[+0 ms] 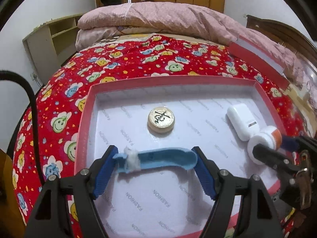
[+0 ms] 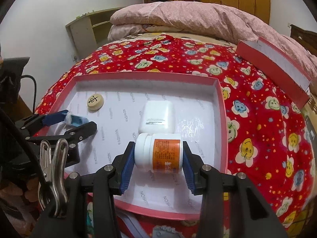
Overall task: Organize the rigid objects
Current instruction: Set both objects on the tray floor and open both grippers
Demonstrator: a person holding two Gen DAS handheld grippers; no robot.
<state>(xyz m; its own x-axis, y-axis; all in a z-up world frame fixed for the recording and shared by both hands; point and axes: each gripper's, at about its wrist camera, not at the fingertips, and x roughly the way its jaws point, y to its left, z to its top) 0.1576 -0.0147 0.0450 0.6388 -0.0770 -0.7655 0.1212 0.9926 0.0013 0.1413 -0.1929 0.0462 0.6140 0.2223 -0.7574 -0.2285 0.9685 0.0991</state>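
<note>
Bedroom setting: a bed with a red smiley-flower sheet (image 1: 122, 59) carries a shallow pink-rimmed box (image 1: 87, 107) lined with white printed paper, where the work is going on.

Left claw (image 1: 155, 158) pinches a flat blue plastic piece (image 1: 158, 159) end to end between its blue pads, low over the near part of the box floor; contact with the floor cannot be confirmed. A tuft of white fluff clings to the piece. Right claw (image 2: 157, 154) is clamped on a white jar with an orange label (image 2: 158, 153), lying sideways, just beside a white case (image 2: 157, 118) that rests on the box floor.

Progress, judged: two items are already set down inside, the white case and one round wooden game piece (image 1: 160, 121). Two more are over the box and not yet released. Releasing both appears to be what remains; no loose items show on the sheet.

Count: one box, one lid (image 2: 275, 67) propped on the far side of the bed, one jar, one case, one game piece, one blue piece.
</note>
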